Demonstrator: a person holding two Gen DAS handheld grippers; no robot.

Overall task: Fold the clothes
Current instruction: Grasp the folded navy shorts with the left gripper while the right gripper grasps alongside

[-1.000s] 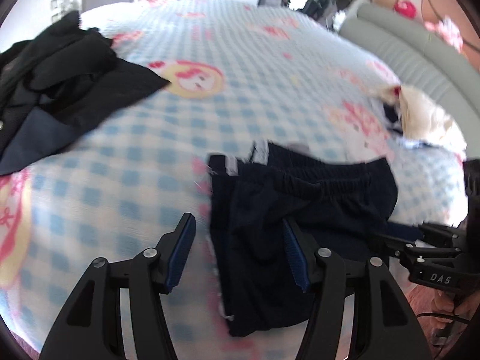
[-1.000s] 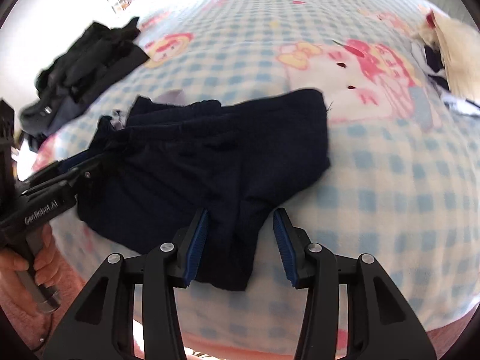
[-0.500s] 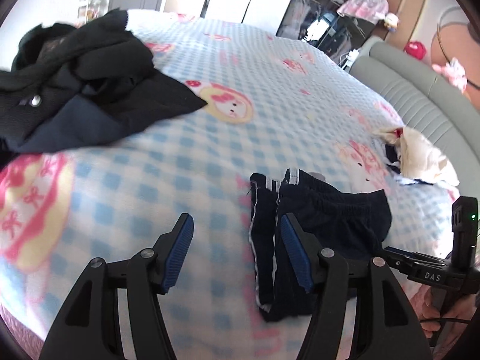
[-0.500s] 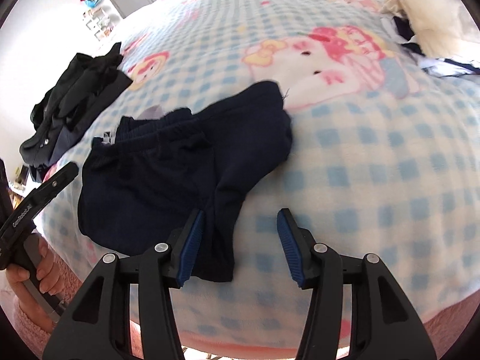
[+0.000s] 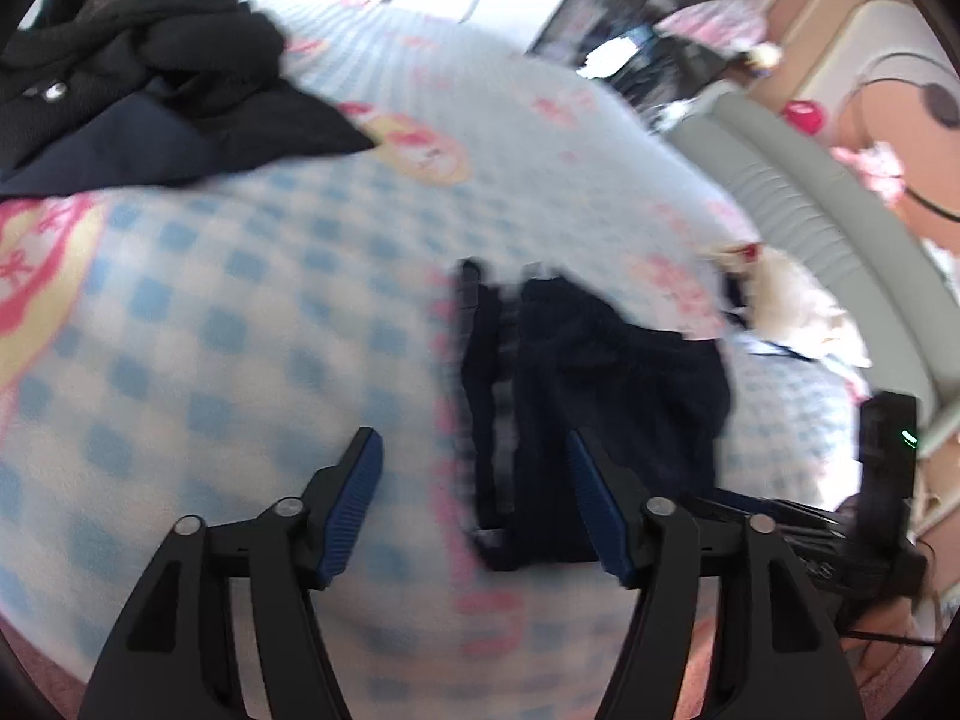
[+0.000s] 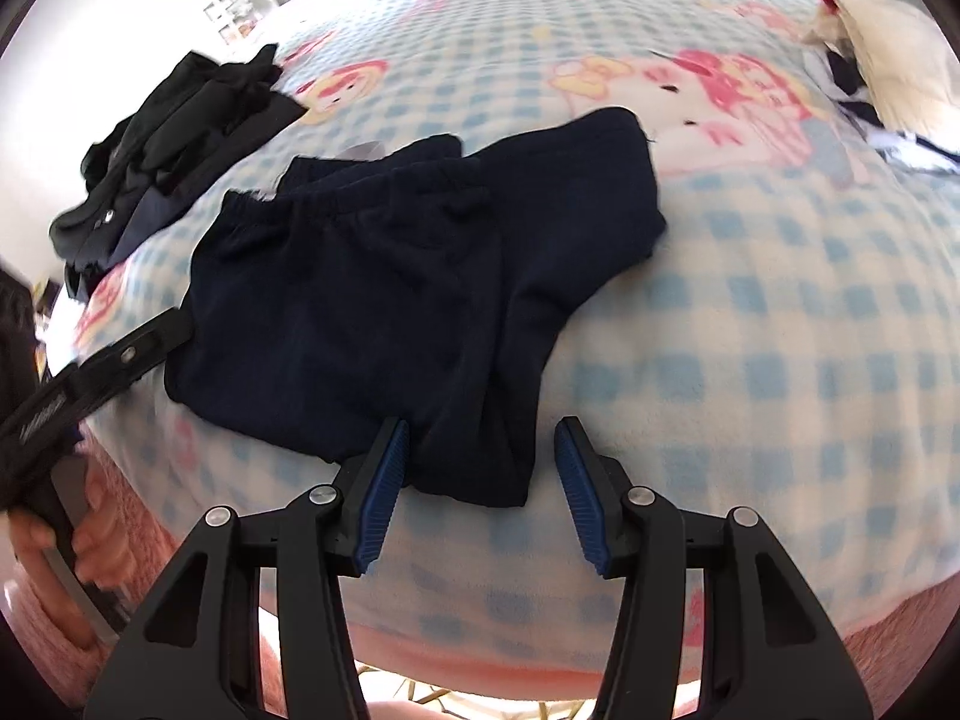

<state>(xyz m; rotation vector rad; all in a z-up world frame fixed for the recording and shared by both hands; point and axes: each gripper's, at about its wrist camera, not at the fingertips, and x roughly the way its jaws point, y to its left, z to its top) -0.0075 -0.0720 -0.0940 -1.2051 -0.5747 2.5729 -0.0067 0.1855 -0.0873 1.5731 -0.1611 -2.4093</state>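
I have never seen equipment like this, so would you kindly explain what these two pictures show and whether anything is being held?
A person holds a black hand-held clamp with blue pads in each hand; a wide-angle camera on each looks along its fingers. One picture comes from the left gripper, whose jaws are opening, the other from the right gripper. Both are open and hold nothing. On the blue-checked cartoon blanket lie dark navy shorts, their lower edge between the right pads untouched, a heap of black clothes and a cream garment.
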